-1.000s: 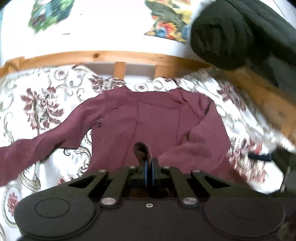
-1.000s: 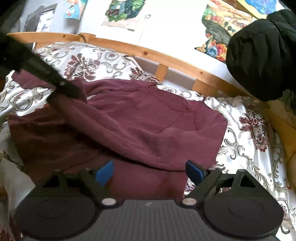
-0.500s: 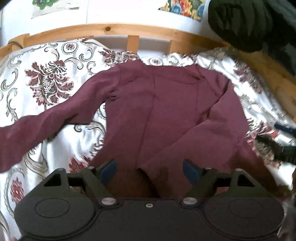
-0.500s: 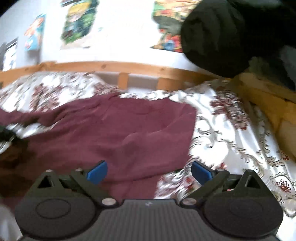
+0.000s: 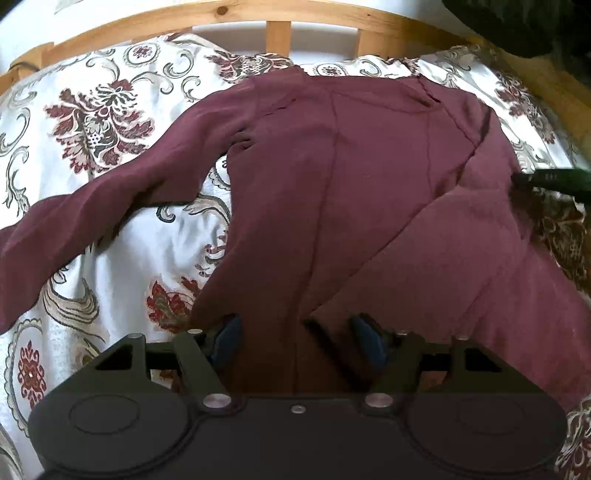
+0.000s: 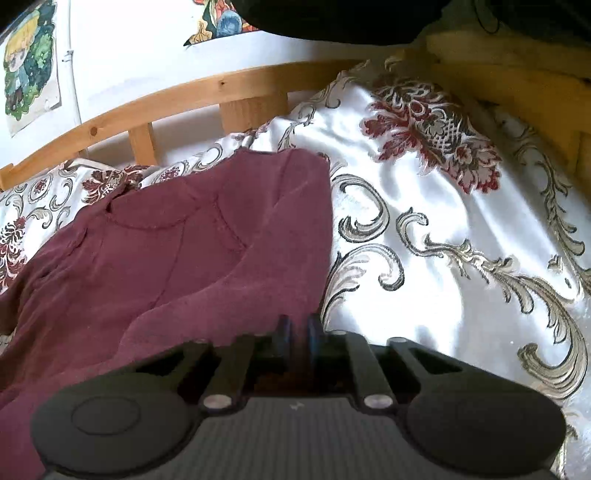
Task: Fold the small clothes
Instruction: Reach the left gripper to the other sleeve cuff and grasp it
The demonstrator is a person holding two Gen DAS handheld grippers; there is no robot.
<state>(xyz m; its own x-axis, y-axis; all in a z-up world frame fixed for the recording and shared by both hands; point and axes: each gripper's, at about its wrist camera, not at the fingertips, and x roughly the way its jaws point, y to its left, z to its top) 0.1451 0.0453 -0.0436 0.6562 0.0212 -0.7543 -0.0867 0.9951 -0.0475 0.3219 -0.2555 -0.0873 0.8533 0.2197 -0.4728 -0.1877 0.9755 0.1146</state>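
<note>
Garment: maroon long-sleeved top (image 5: 325, 192), spread front-up on a bed, filling the centre of the left wrist view. One sleeve (image 5: 92, 210) stretches out to the left edge of the frame; the other sleeve (image 5: 461, 251) is folded diagonally across the body toward the lower centre. In the right wrist view the top (image 6: 155, 266) fills the left half of the frame.

Left gripper (image 5: 295, 336): jaws standing apart and closing, hem cloth lying between the blue pads, no pad seen pressing on it.

Right gripper (image 6: 297, 332): jaws drawn together at the top's right edge; whether cloth is pinched between them cannot be told. Its black tip (image 5: 550, 181) enters at the right edge of the left wrist view, beside the folded sleeve.

Bed covering: shiny white bedspread (image 6: 443, 229) with dark red flowers and grey-gold scrolls.

Bed frame: pale wooden rail (image 5: 277, 11) with short slats, curving across the upper frame.

Room: white wall (image 6: 140, 55) behind the rail, colourful poster (image 6: 29, 62) at upper left, dark bundle (image 6: 332, 18) at the top.
</note>
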